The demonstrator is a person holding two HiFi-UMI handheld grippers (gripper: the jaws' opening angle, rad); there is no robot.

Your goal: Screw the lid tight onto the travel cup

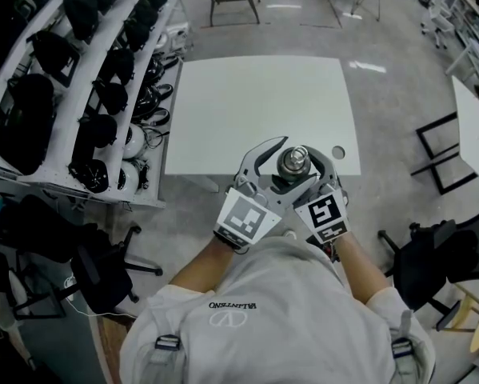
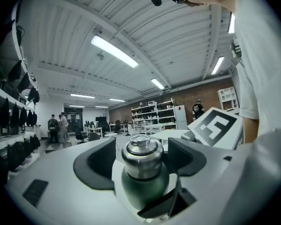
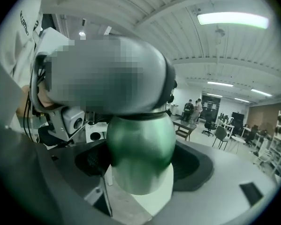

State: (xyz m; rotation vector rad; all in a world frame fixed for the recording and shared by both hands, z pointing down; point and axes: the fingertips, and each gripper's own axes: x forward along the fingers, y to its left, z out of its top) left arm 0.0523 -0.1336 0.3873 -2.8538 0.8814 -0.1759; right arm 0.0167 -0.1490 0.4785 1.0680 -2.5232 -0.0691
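Note:
I hold the travel cup up in front of my chest, above the floor near the table's front edge. Its steel lid (image 1: 293, 162) with a small ring on top sits on the green cup body (image 2: 142, 186). My left gripper (image 2: 141, 158) is open around the lid (image 2: 141, 156): both dark pads (image 2: 95, 163) stand off its sides with a gap. In the head view the left gripper (image 1: 281, 166) comes in from the lower left. My right gripper (image 3: 142, 165) is shut on the green cup body (image 3: 140, 149), and in the head view this gripper (image 1: 307, 189) sits just below the lid.
A white table (image 1: 259, 110) lies ahead, with a small round object (image 1: 338, 152) at its near right corner. White shelves (image 1: 79, 94) with dark bags and helmets run along the left. Black office chairs stand at lower left (image 1: 103, 278) and at right (image 1: 431, 262). People (image 2: 58, 125) stand far off.

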